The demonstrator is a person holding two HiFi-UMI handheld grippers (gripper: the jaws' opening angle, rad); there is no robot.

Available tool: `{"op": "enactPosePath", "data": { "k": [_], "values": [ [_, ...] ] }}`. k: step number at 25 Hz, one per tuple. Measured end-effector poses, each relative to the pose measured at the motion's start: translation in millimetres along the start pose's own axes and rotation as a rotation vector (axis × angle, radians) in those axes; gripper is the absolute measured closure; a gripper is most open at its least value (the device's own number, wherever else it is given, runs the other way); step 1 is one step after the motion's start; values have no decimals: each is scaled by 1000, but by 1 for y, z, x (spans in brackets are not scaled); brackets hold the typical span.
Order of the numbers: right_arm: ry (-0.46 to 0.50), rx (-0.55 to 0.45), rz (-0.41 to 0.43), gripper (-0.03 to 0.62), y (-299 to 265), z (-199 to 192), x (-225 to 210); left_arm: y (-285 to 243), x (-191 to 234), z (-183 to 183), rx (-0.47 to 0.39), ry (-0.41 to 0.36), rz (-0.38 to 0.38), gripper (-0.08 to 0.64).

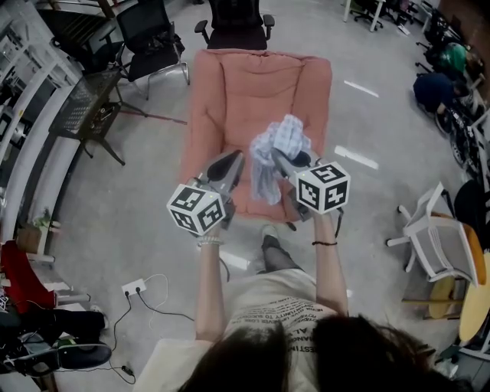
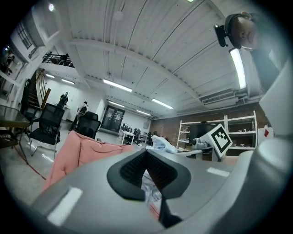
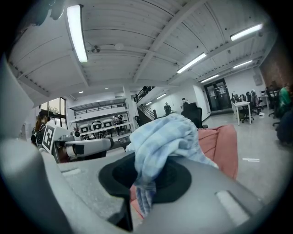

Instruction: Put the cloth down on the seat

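Observation:
A pale blue checked cloth (image 1: 282,142) hangs bunched above the front of the salmon-pink padded seat (image 1: 253,84). My right gripper (image 1: 279,159) is shut on the cloth, which in the right gripper view spills up over the jaws (image 3: 160,137) and dangles below them. The left gripper (image 1: 233,161) is level with it, a little to the left, clear of the cloth. Its jaws are shut with nothing between them (image 2: 146,157). The seat (image 2: 78,151) lies ahead of both grippers, and the cloth (image 2: 160,142) shows to the right in the left gripper view.
Two black office chairs (image 1: 153,34) (image 1: 237,23) stand behind the seat. A mesh-topped table (image 1: 88,107) is at the left and a white chair (image 1: 436,237) at the right. A power strip with cables (image 1: 134,289) lies on the floor near my feet (image 1: 272,249).

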State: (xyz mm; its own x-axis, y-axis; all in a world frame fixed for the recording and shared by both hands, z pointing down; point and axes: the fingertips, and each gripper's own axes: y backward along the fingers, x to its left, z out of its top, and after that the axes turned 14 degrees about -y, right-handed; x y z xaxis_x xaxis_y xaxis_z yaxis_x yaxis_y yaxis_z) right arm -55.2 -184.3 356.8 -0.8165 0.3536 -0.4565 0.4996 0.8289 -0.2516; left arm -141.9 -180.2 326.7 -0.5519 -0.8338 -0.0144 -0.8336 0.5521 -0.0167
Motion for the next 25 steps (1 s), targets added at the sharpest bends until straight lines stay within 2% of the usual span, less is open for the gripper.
{"op": "enactPosePath", "data": {
  "k": [8, 25],
  "values": [
    [0, 21, 28, 523, -50, 23, -24, -34, 49, -6, 13, 12, 28, 569],
    [-77, 147, -11, 523, -116, 8, -113, -124, 97, -69, 114, 119, 6, 569]
  ]
}}
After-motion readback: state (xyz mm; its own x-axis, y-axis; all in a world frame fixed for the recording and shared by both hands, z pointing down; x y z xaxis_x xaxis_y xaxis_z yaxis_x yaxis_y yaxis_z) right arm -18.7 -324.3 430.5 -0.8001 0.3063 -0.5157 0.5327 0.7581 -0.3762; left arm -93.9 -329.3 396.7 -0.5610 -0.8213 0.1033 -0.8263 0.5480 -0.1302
